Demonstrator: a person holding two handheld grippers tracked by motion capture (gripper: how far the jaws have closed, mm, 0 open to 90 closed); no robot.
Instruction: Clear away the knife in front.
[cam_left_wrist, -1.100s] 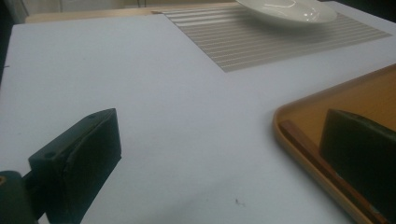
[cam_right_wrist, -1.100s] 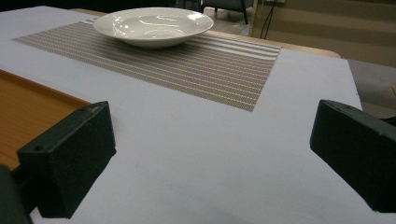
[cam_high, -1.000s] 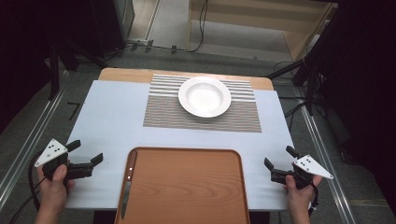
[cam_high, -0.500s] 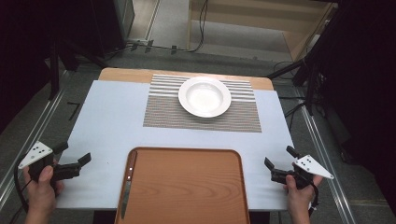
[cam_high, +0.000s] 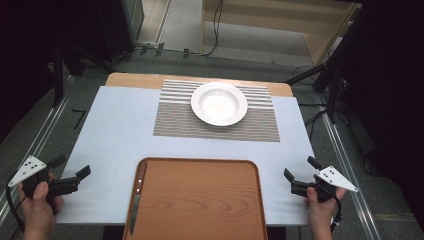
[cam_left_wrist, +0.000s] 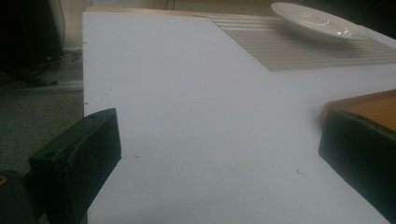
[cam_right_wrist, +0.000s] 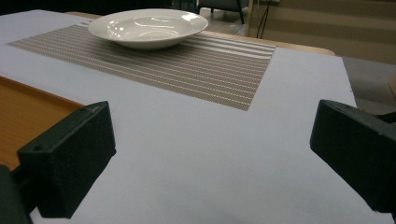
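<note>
A white deep plate (cam_high: 219, 103) rests on a striped placemat (cam_high: 175, 120) at the far middle of the white table top (cam_high: 115, 130). A wooden tray (cam_high: 200, 200) lies at the near edge, with a table knife (cam_high: 136, 200) along its left rim. My left gripper (cam_high: 71, 166) hovers open at the table's near left corner, holding nothing. My right gripper (cam_high: 300, 168) stands open at the near right edge, also holding nothing. The left gripper view has its gripper (cam_left_wrist: 218, 123) over bare table, with the tray corner (cam_left_wrist: 364, 102) and plate (cam_left_wrist: 317, 21) beyond. The right gripper view has its gripper (cam_right_wrist: 210, 121) facing the plate (cam_right_wrist: 147, 27).
Dark floor, metal rails and cables surround the table. A bare wooden strip (cam_high: 135, 80) runs along the table's far edge. Open white surface lies between the tray and the placemat and to the left of both.
My left gripper has drawn back left and slightly toward the person, out to the table's near left corner. The right gripper has stayed put.
</note>
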